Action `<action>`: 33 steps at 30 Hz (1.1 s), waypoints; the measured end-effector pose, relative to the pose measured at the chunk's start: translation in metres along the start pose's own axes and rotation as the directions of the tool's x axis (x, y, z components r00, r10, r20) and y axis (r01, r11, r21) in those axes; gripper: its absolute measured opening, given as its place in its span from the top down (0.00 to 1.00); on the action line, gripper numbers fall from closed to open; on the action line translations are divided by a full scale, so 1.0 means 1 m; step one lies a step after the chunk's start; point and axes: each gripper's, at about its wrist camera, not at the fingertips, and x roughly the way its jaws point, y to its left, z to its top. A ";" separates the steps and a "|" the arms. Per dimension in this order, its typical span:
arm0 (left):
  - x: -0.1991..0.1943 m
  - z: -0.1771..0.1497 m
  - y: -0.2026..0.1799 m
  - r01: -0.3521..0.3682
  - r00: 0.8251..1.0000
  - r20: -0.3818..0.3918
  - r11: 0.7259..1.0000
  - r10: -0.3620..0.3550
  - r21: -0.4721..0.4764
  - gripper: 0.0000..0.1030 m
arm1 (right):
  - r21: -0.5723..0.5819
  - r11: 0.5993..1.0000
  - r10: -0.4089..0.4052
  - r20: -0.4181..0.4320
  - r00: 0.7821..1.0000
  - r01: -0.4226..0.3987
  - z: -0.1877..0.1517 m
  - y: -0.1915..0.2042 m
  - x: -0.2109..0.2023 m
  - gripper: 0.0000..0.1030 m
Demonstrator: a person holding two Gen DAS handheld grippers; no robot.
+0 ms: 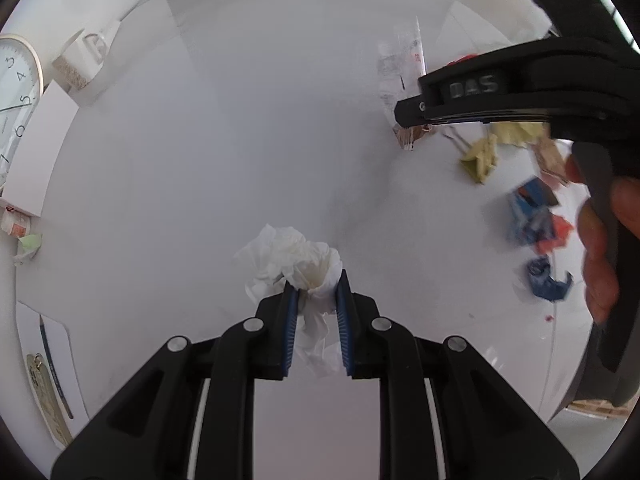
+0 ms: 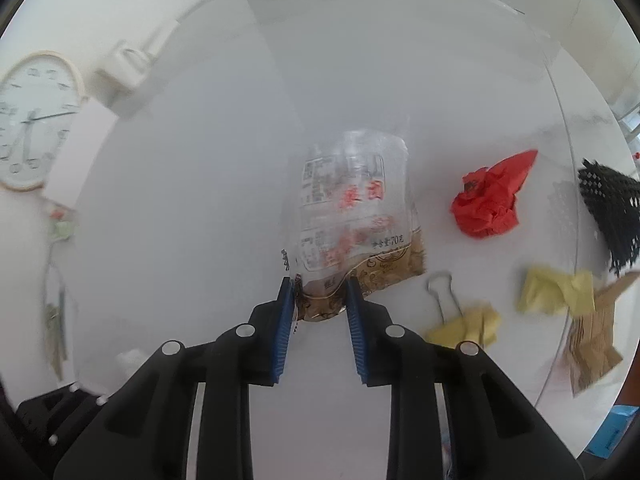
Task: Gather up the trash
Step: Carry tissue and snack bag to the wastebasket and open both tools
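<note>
My left gripper (image 1: 317,280) is shut on a crumpled white tissue (image 1: 288,258), held over the white round table (image 1: 200,160). My right gripper (image 2: 318,286) is shut on the brown bottom edge of a clear plastic snack wrapper (image 2: 352,208) with red print; the wrapper also shows in the left wrist view (image 1: 402,64) beyond the right gripper's body. Other trash lies on the table: a crumpled red paper (image 2: 490,200), yellow paper scraps (image 2: 560,288), a brown paper piece (image 2: 592,332), and blue and red wrappers (image 1: 534,220).
A binder clip (image 2: 442,294) lies by the yellow scraps. A black mesh basket (image 2: 612,204) stands at the right edge. A wall clock (image 2: 34,120), a white mug (image 1: 86,54) and a white box (image 1: 40,152) sit at the left.
</note>
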 end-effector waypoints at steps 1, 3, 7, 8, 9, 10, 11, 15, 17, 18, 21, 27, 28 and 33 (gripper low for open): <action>-0.004 -0.004 -0.004 0.003 1.000 0.005 1.000 -0.003 0.008 0.83 | -0.002 1.000 0.008 0.009 1.000 -0.008 -0.007 0.001 -0.010 0.74; -0.015 -0.012 -0.014 0.012 1.000 0.016 0.999 -0.012 0.030 0.83 | 0.000 0.999 0.039 0.038 0.999 -0.039 -0.031 -0.004 -0.037 0.74; -0.034 -0.033 -0.035 0.041 0.998 0.038 0.997 -0.044 0.059 0.82 | 0.015 0.996 0.084 0.069 0.994 -0.085 -0.071 -0.016 -0.075 0.74; -0.038 -0.039 -0.043 0.042 0.998 0.037 0.997 -0.045 0.068 0.82 | 0.027 0.994 0.101 0.079 0.992 -0.104 -0.086 -0.023 -0.089 0.76; -0.040 -0.044 -0.048 0.043 0.998 0.034 0.996 -0.046 0.078 0.82 | 0.037 0.992 0.116 0.085 0.990 -0.119 -0.099 -0.032 -0.100 0.77; -0.043 -0.049 -0.054 0.044 0.998 0.033 0.995 -0.047 0.091 0.82 | 0.046 0.990 0.126 0.090 0.988 -0.130 -0.116 -0.039 -0.113 0.77; -0.047 -0.056 -0.064 0.040 0.998 0.036 0.993 -0.045 0.107 0.82 | 0.048 0.990 0.126 0.093 0.988 -0.131 -0.127 -0.043 -0.120 0.77; -0.057 -0.080 -0.101 0.074 0.997 0.021 0.986 -0.078 0.147 0.83 | 0.088 0.987 0.127 0.090 0.988 -0.135 -0.192 -0.075 -0.154 0.78; -0.061 -0.095 -0.125 0.106 0.994 0.000 0.980 -0.108 0.169 0.83 | 0.117 0.984 0.127 0.083 0.988 -0.136 -0.228 -0.094 -0.171 0.78; -0.063 -0.102 -0.139 0.118 0.993 -0.006 0.975 -0.119 0.187 0.82 | 0.131 0.982 0.128 0.079 0.989 -0.138 -0.244 -0.103 -0.178 0.78; -0.066 -0.120 -0.179 0.135 0.991 -0.020 0.959 -0.134 0.249 0.82 | 0.190 0.973 0.118 0.069 0.991 -0.130 -0.299 -0.134 -0.201 0.78; -0.069 -0.151 -0.258 0.235 0.972 -0.085 0.922 -0.219 0.309 0.82 | 0.301 0.951 0.062 0.051 0.997 -0.074 -0.383 -0.203 -0.229 0.78; -0.069 -0.156 -0.273 0.244 0.970 -0.094 0.916 -0.226 0.319 0.82 | 0.310 0.949 0.056 0.045 0.997 -0.067 -0.392 -0.212 -0.229 0.78; -0.068 -0.177 -0.321 0.250 0.968 -0.115 0.904 -0.224 0.347 0.82 | 0.306 0.951 0.046 -0.003 0.999 -0.043 -0.425 -0.251 -0.196 0.78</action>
